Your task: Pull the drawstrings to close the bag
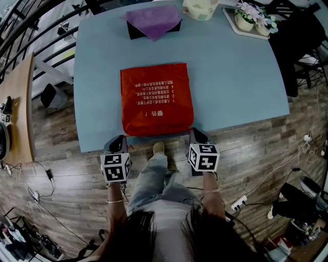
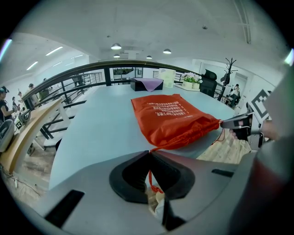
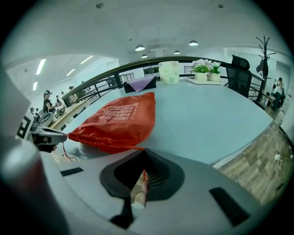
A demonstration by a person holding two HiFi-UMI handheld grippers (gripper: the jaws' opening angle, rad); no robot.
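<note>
A red drawstring bag (image 1: 156, 100) with white print lies flat on the blue table (image 1: 97, 77), its gathered mouth at the near edge. My left gripper (image 1: 123, 140) sits at the bag's near left corner and my right gripper (image 1: 193, 134) at its near right corner. In the left gripper view the jaws (image 2: 149, 152) are shut on a thin red drawstring (image 2: 149, 180) that runs to the puckered bag (image 2: 170, 117). In the right gripper view the jaws (image 3: 143, 150) are likewise shut on a red drawstring (image 3: 142, 176) leading from the bag (image 3: 117, 119).
At the table's far side stand a black box under a purple cloth (image 1: 152, 23), a pale container (image 1: 200, 7) and a tray with potted flowers (image 1: 251, 20). A dark chair (image 1: 297, 46) stands at the right. The person's legs and wooden floor lie below the near edge.
</note>
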